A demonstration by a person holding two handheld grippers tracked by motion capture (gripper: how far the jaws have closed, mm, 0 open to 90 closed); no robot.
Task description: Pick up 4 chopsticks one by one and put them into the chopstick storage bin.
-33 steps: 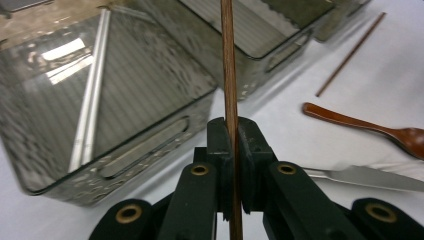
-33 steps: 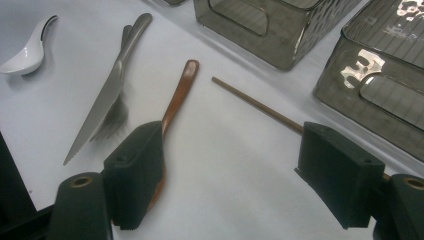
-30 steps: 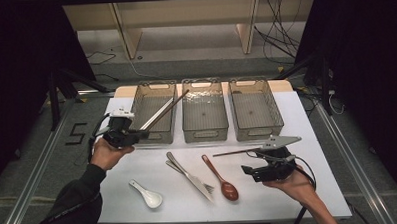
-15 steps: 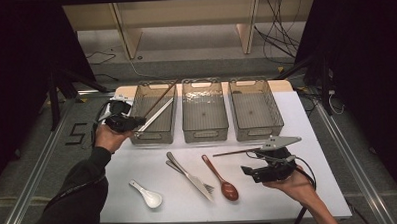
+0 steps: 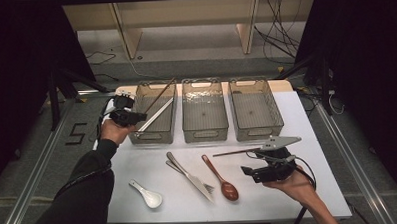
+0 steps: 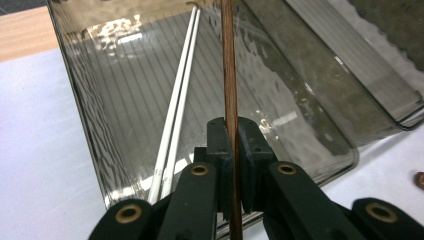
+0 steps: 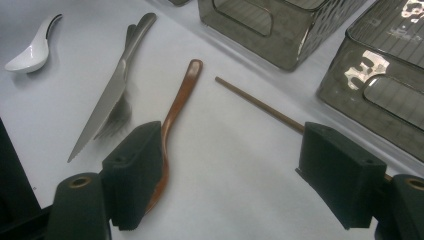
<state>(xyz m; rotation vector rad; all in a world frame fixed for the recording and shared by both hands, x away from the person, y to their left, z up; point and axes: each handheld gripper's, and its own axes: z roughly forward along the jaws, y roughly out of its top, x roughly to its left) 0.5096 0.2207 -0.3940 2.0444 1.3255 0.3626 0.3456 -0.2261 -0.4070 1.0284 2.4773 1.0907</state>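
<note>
The white table point(image 5: 312, 138) holds three see-through bins point(image 5: 204, 117) in a row along its far edge. Nearer the front edge lie a white spoon point(image 5: 147, 195), a knife point(image 5: 188, 175), a fork point(image 5: 201, 184), a brown spoon point(image 5: 221, 178) and a brown stick point(image 5: 235, 152).

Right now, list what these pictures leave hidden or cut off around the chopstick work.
- Brown chopstick in the left gripper, left gripper view: its far tip is cut off by the top edge, its near end by the bottom edge.
- White chopsticks in the left bin: near ends hidden behind the jaws.
- Second brown chopstick, right gripper view: its near end runs behind a jaw of the right gripper.
</note>
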